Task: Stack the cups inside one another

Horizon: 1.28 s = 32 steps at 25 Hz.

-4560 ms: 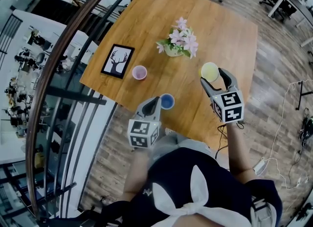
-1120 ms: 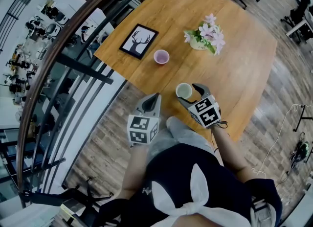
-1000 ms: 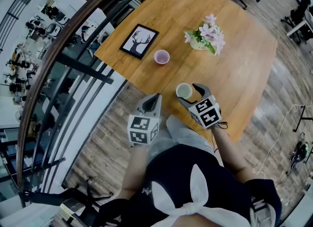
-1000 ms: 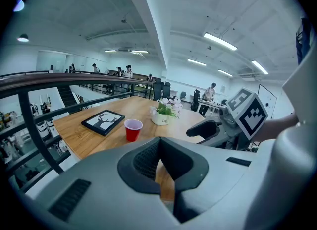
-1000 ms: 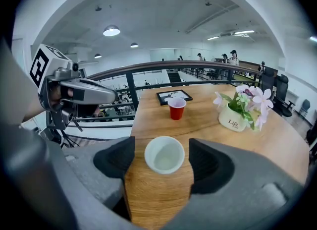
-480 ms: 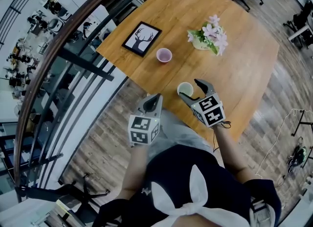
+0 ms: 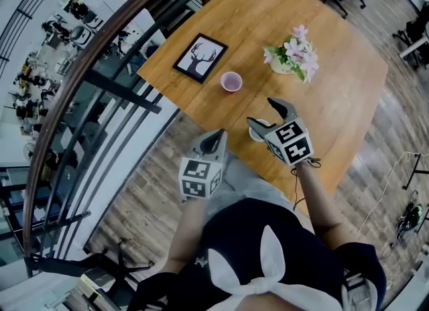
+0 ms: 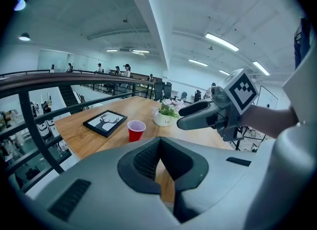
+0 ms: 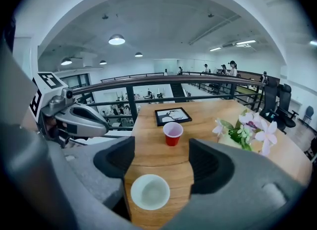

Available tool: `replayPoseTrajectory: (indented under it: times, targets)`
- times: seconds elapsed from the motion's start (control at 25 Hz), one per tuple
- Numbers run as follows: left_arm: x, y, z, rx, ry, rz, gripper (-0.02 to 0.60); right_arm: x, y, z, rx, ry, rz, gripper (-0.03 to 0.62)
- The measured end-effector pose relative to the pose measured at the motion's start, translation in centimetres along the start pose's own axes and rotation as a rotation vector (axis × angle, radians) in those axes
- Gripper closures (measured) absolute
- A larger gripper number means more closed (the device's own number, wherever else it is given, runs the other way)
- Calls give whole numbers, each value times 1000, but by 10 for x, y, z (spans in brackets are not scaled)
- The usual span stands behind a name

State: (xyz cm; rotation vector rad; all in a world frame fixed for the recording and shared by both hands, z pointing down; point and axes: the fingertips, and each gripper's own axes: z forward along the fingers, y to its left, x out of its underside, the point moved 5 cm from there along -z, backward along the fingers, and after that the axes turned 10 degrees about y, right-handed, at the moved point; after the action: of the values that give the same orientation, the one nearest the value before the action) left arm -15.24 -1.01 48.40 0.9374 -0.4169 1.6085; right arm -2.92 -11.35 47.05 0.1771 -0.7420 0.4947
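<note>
Right claw (image 9: 161, 163), jaws apart, straddles the pale cup (image 9: 150, 192) standing on the bench (image 7: 335, 102); left claw (image 8: 159, 145), jaws together and empty, hovers off the bench edge.

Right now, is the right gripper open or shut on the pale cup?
Open. The right gripper has jaws wide apart, bare table between them; the pale cup sits upright below, unclamped.

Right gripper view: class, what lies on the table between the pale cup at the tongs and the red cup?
Nothing: only bare wooden table separates the pale cup from the red cup, as the right gripper view shows.
</note>
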Motion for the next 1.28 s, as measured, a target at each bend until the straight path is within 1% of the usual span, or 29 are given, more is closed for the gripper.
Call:
replayPoseTrajectory:
  times: [0.28, 0.6, 0.88, 1.28]
  targets:
    - [-4, 4, 10, 11, 9, -3, 566, -25, -10, 9, -14, -18, -50, 255]
    - [-3, 11, 22, 17, 22, -18, 566, -48, -16, 31, -51, -7, -130, 255]
    - [-3, 17, 28, 22, 30, -35, 566, -59, -17, 52, -78, 37, -188, 254]
    - [-12, 28, 37, 41, 54, -28, 566, -69, -19, 79, -91, 89, -256, 253]
